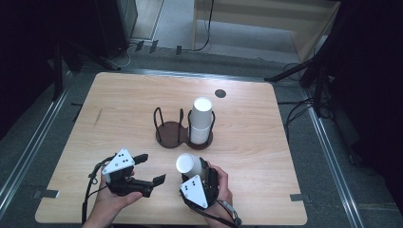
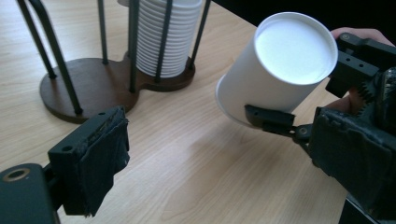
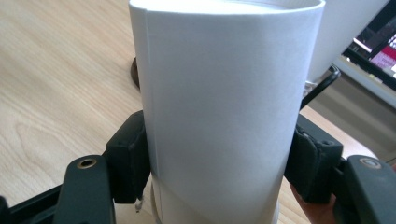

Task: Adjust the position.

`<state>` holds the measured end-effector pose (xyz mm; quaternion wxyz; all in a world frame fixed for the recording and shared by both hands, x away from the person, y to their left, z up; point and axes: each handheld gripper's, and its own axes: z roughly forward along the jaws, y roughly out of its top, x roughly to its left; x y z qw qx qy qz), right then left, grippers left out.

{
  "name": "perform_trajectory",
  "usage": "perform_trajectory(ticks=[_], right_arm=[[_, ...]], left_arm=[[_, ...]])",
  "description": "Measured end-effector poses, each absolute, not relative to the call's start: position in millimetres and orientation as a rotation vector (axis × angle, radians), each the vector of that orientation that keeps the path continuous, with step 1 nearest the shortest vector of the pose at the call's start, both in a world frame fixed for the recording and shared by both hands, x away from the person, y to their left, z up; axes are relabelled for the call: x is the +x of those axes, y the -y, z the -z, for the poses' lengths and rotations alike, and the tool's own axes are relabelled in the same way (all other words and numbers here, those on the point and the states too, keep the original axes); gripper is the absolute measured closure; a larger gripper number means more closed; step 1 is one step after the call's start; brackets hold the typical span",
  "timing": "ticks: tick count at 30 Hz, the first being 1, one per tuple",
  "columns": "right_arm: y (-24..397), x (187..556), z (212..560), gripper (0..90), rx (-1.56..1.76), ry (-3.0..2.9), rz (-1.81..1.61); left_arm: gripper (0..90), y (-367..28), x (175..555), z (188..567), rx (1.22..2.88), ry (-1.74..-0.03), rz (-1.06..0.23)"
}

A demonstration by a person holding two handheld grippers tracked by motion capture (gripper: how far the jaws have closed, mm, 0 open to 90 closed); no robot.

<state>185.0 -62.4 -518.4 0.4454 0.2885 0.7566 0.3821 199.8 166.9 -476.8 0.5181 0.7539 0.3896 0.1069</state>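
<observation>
The right tongs [image 1: 198, 167] are clamped on a paper cup [image 1: 188, 164] held above the desk [image 1: 266, 142], not yet on the stack [image 1: 201, 119] in the rack [image 1: 171, 134], while the left tongs [image 1: 151, 167] gape empty nearby.

Matt white paper cup [image 1: 188, 164], wood-grain table [image 1: 123, 123]

A dark wooden rack [image 1: 172, 134] stands mid-table [image 1: 119, 104], its right side holding a stack of white cups [image 1: 201, 118]. A black disc [image 1: 220, 93] lies near the far edge.
</observation>
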Motion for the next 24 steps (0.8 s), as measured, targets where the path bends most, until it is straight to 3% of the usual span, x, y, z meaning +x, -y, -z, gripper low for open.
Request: perform_trajectory(ticks=[24], right_arm=[[43.9, 170.2, 534.6, 31.8, 0.48, -1.943, -0.949]], left_arm=[[21.4, -136.1, 188.3, 480.8, 1.93, -0.78, -0.267]])
